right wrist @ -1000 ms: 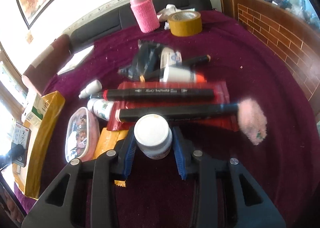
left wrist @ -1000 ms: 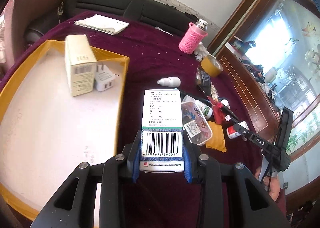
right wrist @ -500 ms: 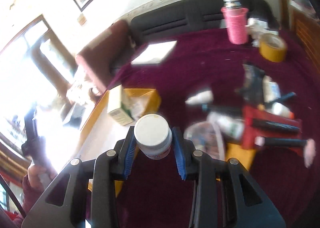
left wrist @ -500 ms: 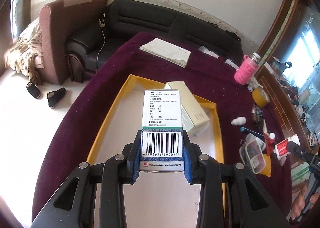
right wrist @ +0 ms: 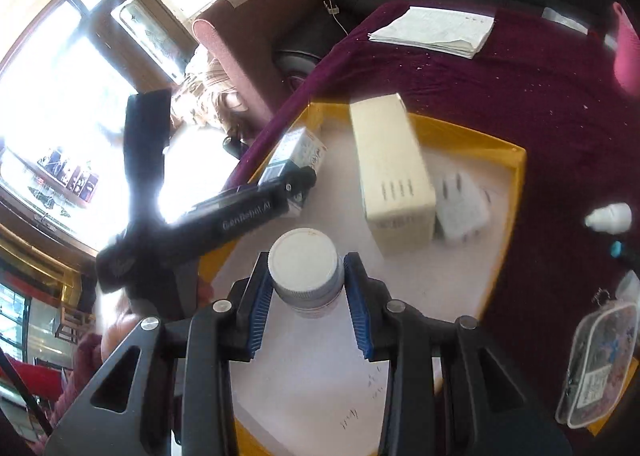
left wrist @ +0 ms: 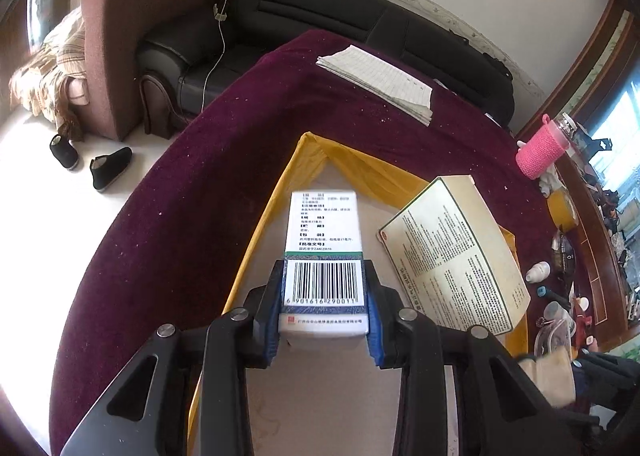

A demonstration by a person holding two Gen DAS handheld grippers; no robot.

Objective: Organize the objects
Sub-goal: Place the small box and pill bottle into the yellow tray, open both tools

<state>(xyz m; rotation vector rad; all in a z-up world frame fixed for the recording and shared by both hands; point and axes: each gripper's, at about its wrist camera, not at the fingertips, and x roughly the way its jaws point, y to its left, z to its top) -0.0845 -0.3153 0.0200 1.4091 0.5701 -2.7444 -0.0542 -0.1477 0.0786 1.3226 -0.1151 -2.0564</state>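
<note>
My left gripper (left wrist: 323,308) is shut on a white medicine box (left wrist: 323,248) with a barcode, held over the far left corner of the yellow-rimmed tray (left wrist: 256,240). My right gripper (right wrist: 306,292) is shut on a white-capped bottle (right wrist: 305,264), held over the tray (right wrist: 514,183) near its left side. In the right wrist view the left gripper (right wrist: 288,183) and its box (right wrist: 298,147) show at the tray's left rim. A cream box (left wrist: 452,256) stands in the tray, also seen in the right wrist view (right wrist: 394,175) with a white plug adapter (right wrist: 462,207) beside it.
The table has a purple cloth (left wrist: 192,215). A paper stack (left wrist: 380,79) lies at the far edge. A pink-sleeved bottle (left wrist: 538,149), yellow tape roll (left wrist: 562,211), small dropper bottle (right wrist: 608,215) and clear pouch (right wrist: 596,360) lie right of the tray. A sofa (left wrist: 320,19) stands behind.
Both grippers have swung left from the clutter to over the tray, each still holding its object. The left gripper has come lower and closer to the tray's far left corner.
</note>
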